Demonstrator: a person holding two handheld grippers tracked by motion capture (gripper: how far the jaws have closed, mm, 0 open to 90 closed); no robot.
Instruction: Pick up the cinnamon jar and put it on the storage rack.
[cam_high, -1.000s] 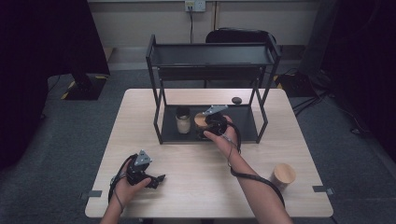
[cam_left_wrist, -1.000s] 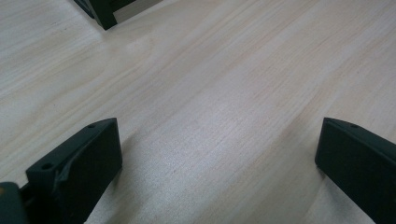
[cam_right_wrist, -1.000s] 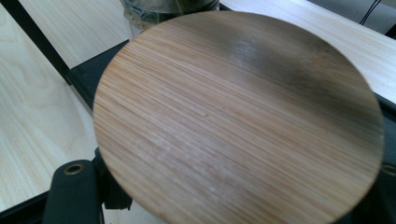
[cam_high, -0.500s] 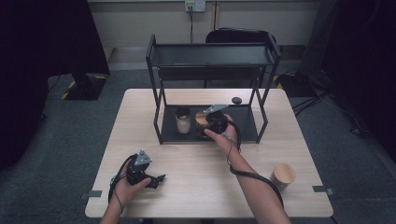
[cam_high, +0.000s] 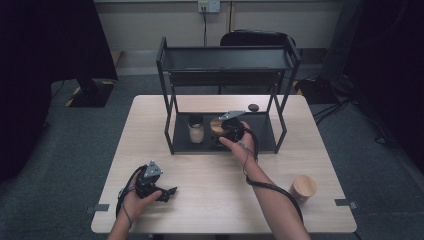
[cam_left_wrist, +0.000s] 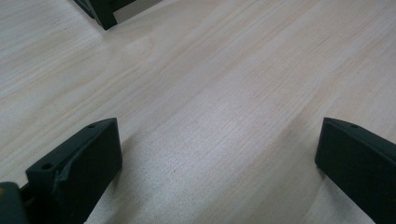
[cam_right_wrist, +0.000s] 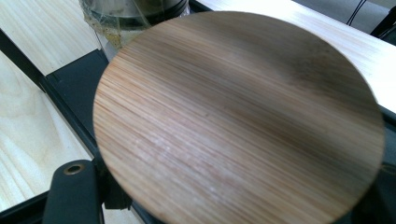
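Right gripper (cam_high: 224, 131) clenched on the bamboo-lidded jar (cam_right_wrist: 238, 116), low on the rack's bottom shelf (cam_high: 260, 131) beside the open jar (cam_high: 196, 129); left gripper (cam_high: 167, 191) released, idle on the surface (cam_high: 210, 200), farther off.

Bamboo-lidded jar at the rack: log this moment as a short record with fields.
held item: bamboo-lidded jar, on the rack's lower shelf
right gripper: shut on that jar
neighbour: black-lidded jar beside it on the shelf
left gripper: open, on the table, nothing between its jaws
spare: second bamboo-lidded jar near the table's right front corner
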